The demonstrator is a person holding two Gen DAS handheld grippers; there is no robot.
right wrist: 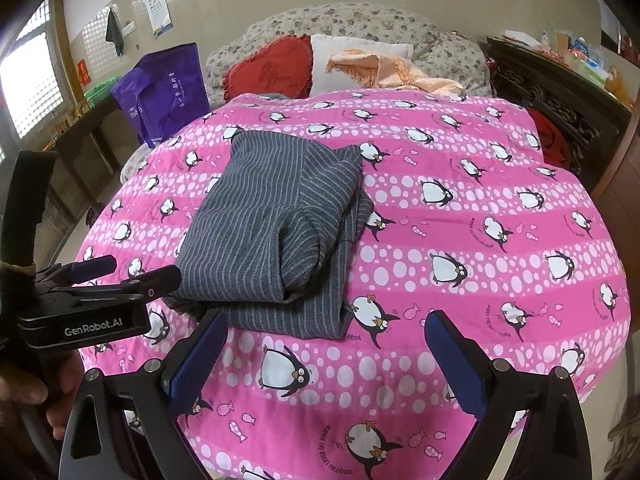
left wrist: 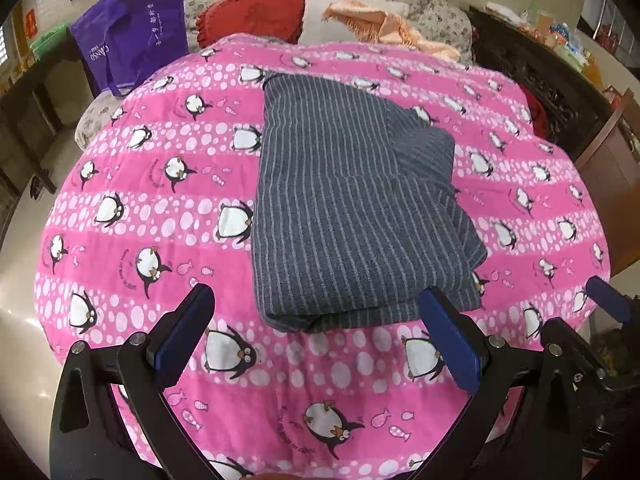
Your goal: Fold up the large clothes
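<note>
Holding both tools above the near edge of the bed, I have my left gripper (left wrist: 316,336) spread wide, its blue pads (left wrist: 184,336) well apart and gripping nothing; the near hem of the striped grey garment (left wrist: 340,208) lies just beyond and between its fingertips, and I cannot tell whether they touch it. My right gripper (right wrist: 326,350) is likewise wide apart and empty, poised over the pink penguin blanket (right wrist: 480,240) just short of the garment's near edge, with its left pad (right wrist: 198,360) close to the cloth's front corner. From the right wrist view, my left tool shows at the left side, pointing across toward the garment's near left corner, and part of my hand (right wrist: 28,396) is wrapped around its grip. The garment lies folded into a long stack in the middle of the blanket, one doubled layer resting on top toward its right side. Behind it sit a red cushion (right wrist: 268,68) and a purple bag (right wrist: 164,92).
</note>
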